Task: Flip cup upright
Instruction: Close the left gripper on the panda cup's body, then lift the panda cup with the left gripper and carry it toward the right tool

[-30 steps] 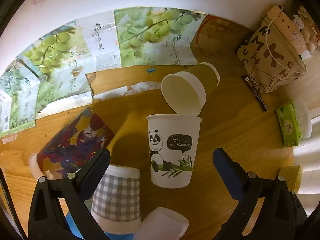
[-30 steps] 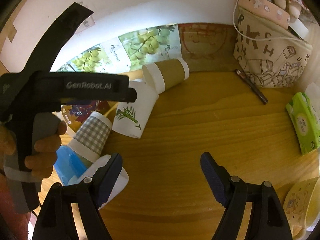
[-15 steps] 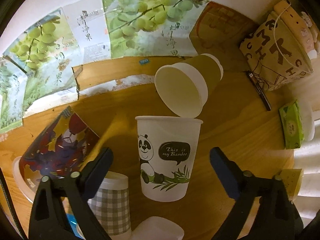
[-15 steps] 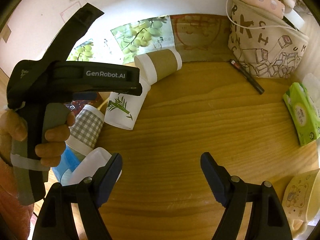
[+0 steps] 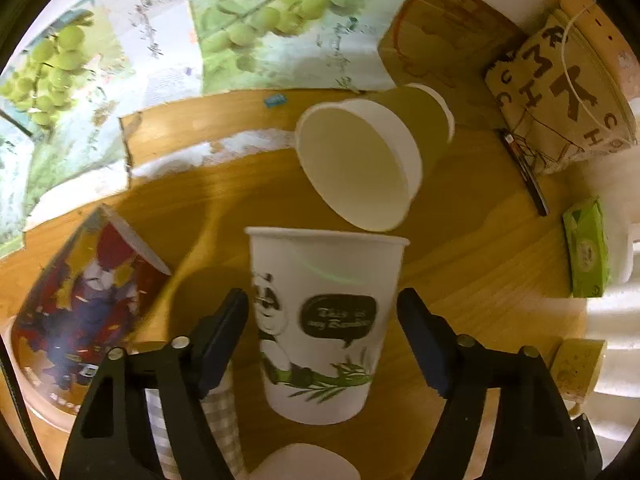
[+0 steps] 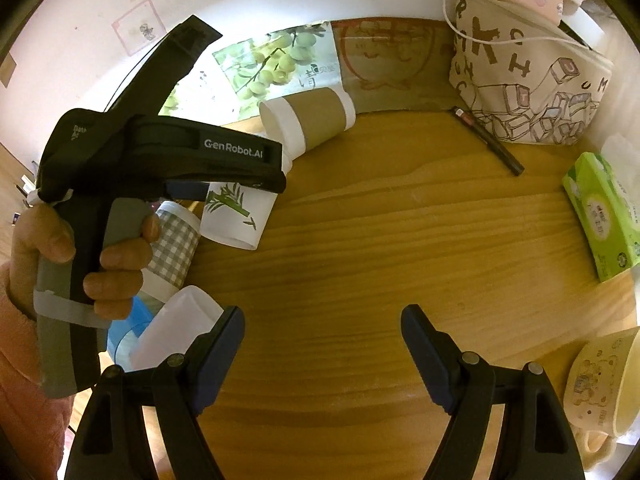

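A white paper cup with a panda print (image 5: 326,320) stands upright on the wooden table; it also shows in the right wrist view (image 6: 236,216). My left gripper (image 5: 323,320) is around this cup, its fingers close to both sides, shut on it or nearly so. A brown-sleeved paper cup (image 5: 372,160) lies on its side just behind, mouth toward me; it also shows in the right wrist view (image 6: 308,120). My right gripper (image 6: 322,348) is open and empty above bare table.
A colourful printed cup (image 5: 84,292) lies at left; a grey checked cup (image 6: 172,248) and a white container (image 6: 176,328) are near the left gripper. A canvas bag (image 6: 524,76), a pen (image 6: 488,140), a green tissue pack (image 6: 600,212) and a cream mug (image 6: 604,380) stand at right.
My left gripper has moved forward around the panda cup and its fingers have closed in to the cup's sides. The right gripper has barely moved.
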Action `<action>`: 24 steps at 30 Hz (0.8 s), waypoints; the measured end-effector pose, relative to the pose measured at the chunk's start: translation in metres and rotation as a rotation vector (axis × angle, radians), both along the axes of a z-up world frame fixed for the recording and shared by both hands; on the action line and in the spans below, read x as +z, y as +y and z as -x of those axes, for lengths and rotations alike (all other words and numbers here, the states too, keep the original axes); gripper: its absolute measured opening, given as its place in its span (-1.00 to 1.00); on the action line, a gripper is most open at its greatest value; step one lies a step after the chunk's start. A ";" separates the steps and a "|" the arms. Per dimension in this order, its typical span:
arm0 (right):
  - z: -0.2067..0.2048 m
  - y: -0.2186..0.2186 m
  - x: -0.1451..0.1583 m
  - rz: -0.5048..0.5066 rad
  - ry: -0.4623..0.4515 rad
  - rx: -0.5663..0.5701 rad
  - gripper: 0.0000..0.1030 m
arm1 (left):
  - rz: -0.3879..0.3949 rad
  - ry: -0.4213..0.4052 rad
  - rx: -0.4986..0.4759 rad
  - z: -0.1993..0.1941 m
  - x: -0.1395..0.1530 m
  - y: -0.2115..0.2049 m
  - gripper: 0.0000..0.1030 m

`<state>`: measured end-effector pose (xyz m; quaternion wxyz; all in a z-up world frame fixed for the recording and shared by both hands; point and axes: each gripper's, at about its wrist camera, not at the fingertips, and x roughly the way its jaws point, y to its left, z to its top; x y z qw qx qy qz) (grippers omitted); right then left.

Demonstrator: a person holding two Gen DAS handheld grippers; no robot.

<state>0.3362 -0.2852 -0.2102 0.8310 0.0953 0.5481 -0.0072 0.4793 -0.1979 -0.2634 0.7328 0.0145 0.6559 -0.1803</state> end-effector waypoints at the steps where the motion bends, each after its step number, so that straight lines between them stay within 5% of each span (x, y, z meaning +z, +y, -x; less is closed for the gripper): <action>1: 0.000 -0.001 0.000 -0.002 0.000 -0.003 0.57 | 0.005 0.013 -0.002 0.000 -0.002 -0.002 0.37; 12: 0.007 0.001 0.002 -0.008 -0.001 -0.008 0.57 | -0.016 -0.015 -0.031 0.003 0.000 -0.011 0.30; 24: 0.022 0.005 0.015 -0.012 -0.027 0.006 0.57 | -0.043 -0.085 -0.071 0.020 0.032 -0.009 0.28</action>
